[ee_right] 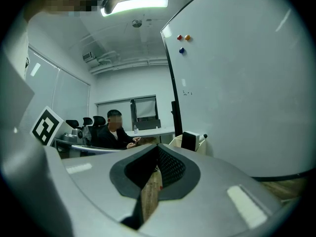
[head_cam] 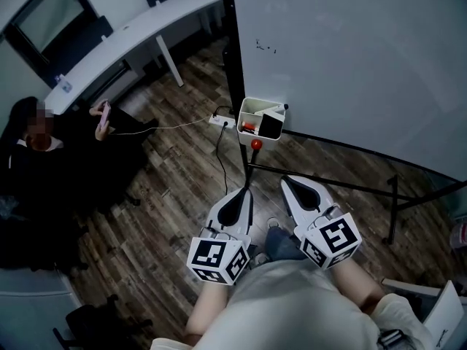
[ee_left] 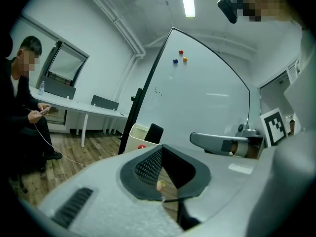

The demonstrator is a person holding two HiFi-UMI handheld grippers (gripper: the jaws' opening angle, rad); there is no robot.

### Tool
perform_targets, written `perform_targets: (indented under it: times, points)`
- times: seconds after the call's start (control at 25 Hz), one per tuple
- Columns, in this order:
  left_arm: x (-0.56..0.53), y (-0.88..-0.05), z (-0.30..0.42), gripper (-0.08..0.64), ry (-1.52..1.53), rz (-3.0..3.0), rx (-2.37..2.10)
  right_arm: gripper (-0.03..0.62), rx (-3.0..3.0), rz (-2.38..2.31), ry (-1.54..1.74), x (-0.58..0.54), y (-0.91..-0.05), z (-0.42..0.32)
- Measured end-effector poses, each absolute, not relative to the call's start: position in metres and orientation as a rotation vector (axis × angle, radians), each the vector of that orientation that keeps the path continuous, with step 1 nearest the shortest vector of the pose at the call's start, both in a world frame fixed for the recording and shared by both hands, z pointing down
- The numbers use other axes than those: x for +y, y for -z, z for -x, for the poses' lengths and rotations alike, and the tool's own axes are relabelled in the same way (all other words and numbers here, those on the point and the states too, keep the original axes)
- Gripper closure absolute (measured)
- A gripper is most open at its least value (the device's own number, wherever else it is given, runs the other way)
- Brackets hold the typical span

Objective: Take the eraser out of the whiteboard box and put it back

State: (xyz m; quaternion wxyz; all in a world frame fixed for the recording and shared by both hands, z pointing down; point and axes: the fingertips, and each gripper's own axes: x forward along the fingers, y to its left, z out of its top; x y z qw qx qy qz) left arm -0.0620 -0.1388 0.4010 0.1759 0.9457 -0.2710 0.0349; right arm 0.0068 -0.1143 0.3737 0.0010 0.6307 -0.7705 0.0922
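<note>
A white whiteboard box [head_cam: 252,109] hangs at the lower left corner of the whiteboard [head_cam: 350,57]. A black eraser [head_cam: 271,126] stands upright in the box, beside something red [head_cam: 249,127]. A red knob [head_cam: 256,144] sits just under the box. My left gripper [head_cam: 245,188] and right gripper [head_cam: 287,181] are side by side, short of the box, both shut and empty. The left gripper view has the box [ee_left: 132,136] and eraser [ee_left: 154,133] ahead of the left gripper [ee_left: 162,147]. In the right gripper view the eraser [ee_right: 188,141] stands just past the right gripper [ee_right: 158,147].
A person [head_cam: 44,159] sits at the left with a phone, near a white desk [head_cam: 124,39]. A power strip [head_cam: 222,120] and its cable [head_cam: 168,127] lie on the wood floor. The black legs of the whiteboard stand [head_cam: 365,188] run across the floor on the right.
</note>
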Motion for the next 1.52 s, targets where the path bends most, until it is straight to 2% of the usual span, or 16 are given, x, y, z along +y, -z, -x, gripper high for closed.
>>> perform_targets:
  times: [0.32,1.08,1.52]
  points:
    - [-0.171,-0.402,0.046,0.558,-0.123,-2.672,-0.804,0.563,-2.445,-1.951,-0.291,-0.151,-0.374,-0.029]
    - [-0.231,-0.403,0.005,0.558,-0.129,-2.663,-0.82,0.364,-2.383,-1.958,-0.263,-0.217,-0.38,-0.079]
    - [-0.257,-0.406,-0.007,0.558,-0.135,-2.641,-0.867,0.311,-2.396,-1.886,-0.3,-0.253,-0.397,-0.089]
